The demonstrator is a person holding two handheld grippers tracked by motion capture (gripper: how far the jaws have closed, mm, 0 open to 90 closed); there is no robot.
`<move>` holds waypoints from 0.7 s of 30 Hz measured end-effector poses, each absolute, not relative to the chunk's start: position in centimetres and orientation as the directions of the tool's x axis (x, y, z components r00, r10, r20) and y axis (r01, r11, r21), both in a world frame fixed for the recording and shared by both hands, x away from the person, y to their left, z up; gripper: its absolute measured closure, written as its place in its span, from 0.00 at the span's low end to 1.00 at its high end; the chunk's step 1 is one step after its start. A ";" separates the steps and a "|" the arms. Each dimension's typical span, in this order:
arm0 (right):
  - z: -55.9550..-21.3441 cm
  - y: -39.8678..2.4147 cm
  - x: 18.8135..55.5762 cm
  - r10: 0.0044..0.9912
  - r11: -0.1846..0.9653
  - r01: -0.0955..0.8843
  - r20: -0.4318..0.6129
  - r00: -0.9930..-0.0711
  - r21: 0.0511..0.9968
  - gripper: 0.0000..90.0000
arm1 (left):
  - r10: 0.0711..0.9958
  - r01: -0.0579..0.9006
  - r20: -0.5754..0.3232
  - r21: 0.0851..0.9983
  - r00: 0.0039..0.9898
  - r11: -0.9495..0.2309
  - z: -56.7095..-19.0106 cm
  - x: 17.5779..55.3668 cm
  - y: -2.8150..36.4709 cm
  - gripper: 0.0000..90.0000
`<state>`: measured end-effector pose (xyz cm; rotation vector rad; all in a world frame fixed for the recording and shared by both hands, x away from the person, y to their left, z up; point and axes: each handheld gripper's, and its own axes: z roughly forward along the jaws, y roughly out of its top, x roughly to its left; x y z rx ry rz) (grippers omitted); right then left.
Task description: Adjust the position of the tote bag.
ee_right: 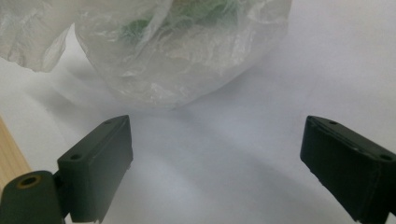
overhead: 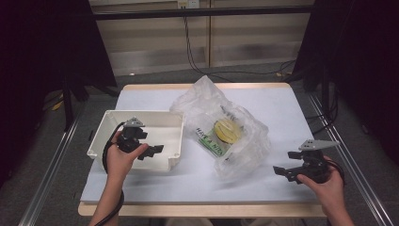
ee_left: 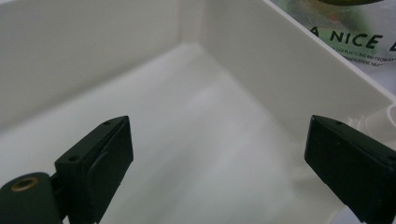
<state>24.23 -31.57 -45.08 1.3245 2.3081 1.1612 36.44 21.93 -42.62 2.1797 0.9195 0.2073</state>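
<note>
A crumpled clear plastic bag (overhead: 221,127) lies in the middle of the white table, with a round yellow thing (overhead: 227,131) and green printed lettering inside it. To its left stands a white rectangular tub (overhead: 106,127). My left gripper (overhead: 154,150) hovers over the tub's inside, open, nothing between its jaws; in the left gripper view the tub's wall (ee_left: 289,60) and the bag's lettering (ee_left: 355,42) show beyond them. My right gripper (overhead: 286,168) is open near the table's front right, pointing left toward the bag (ee_right: 187,51), a short way from it.
The white table top (overhead: 282,113) has bare room behind and to the right of the bag. Its wooden front edge (overhead: 197,209) runs along the bottom. Black cables (overhead: 197,61) hang down the back wall. Metal rails (overhead: 51,169) flank the table.
</note>
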 end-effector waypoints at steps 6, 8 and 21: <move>-45.0 -30.8 24.4 0.800 0.290 0.607 0.160 -0.578 0.740 0.08 | 0.667 0.553 -0.146 0.700 0.730 -0.452 -42.8 36.5 21.8 0.08; -45.1 -30.6 24.6 0.800 0.287 0.607 0.163 -0.577 0.741 0.08 | 0.663 0.557 -0.153 0.695 0.733 -0.455 -42.8 36.5 21.8 0.08; -45.0 -28.1 25.2 0.771 0.357 0.575 0.115 -0.626 0.736 0.16 | 0.668 0.565 -0.152 0.684 0.729 -0.461 -42.8 35.9 22.1 0.07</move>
